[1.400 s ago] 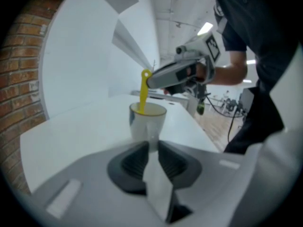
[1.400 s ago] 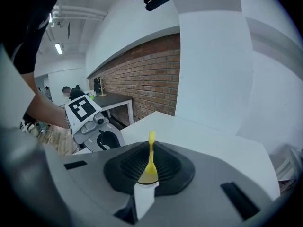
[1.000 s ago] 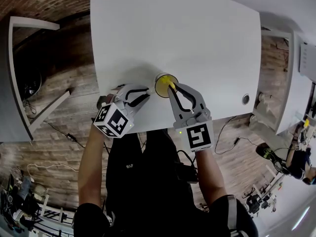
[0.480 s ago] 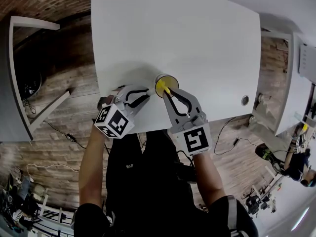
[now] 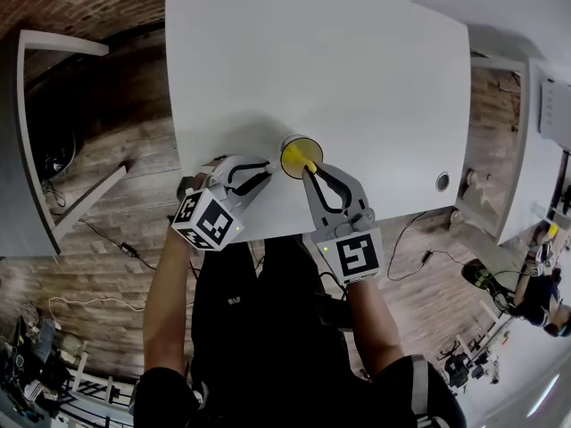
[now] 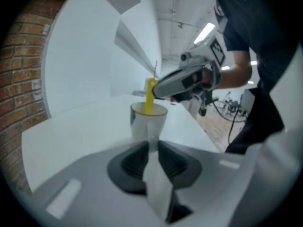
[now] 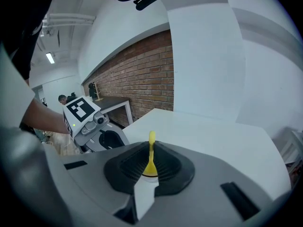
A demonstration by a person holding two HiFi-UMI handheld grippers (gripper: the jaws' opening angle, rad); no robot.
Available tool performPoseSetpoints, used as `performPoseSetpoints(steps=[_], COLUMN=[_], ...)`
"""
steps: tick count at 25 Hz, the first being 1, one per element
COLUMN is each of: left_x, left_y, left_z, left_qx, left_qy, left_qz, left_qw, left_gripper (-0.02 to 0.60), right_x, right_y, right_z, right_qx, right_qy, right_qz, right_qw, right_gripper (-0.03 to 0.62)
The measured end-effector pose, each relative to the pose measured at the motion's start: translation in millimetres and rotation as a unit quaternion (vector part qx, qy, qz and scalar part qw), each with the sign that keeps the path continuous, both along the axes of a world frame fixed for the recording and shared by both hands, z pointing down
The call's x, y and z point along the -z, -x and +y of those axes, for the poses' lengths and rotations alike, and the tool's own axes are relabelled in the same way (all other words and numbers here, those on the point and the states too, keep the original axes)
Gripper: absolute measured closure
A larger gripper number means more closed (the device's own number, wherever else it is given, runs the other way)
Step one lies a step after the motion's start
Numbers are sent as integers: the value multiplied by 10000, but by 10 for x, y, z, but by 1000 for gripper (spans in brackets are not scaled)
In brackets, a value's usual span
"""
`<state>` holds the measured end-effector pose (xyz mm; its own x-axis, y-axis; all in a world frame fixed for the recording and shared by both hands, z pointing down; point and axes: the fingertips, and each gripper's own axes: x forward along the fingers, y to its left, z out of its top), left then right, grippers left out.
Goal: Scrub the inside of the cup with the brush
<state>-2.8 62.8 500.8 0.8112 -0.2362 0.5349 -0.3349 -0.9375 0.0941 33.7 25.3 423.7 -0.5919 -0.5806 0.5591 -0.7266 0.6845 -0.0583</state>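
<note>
A small cup with a yellow inside stands upright near the front edge of the white table. My left gripper reaches it from the left, its jaws closed on the cup's lower wall. A yellow brush stands in the cup, its handle sticking up above the rim. My right gripper comes in from the front right, shut on that handle. The brush head is hidden inside the cup.
A round cable hole sits in the table near its right front corner. Another white table stands at the left over the wood floor, and cables trail below the front edge. The person's body is close against the table front.
My right gripper swung a little left with the brush, then back right, its marker cube shifting along. The cup and my left gripper stayed where they were.
</note>
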Motion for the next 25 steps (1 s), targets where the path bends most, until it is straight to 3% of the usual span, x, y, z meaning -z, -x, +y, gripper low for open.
performPoseSetpoints(steps=[25], left_x=[-35], left_y=[6], left_z=[11], left_qx=[260], left_qy=[134], left_qz=[-23], left_qw=[9996], left_gripper=[514], right_x=[-38], right_y=[-131], right_z=[-43], right_qx=[-260], right_qy=[-131], right_qz=[341], right_qw=[9990], right_gripper=[566])
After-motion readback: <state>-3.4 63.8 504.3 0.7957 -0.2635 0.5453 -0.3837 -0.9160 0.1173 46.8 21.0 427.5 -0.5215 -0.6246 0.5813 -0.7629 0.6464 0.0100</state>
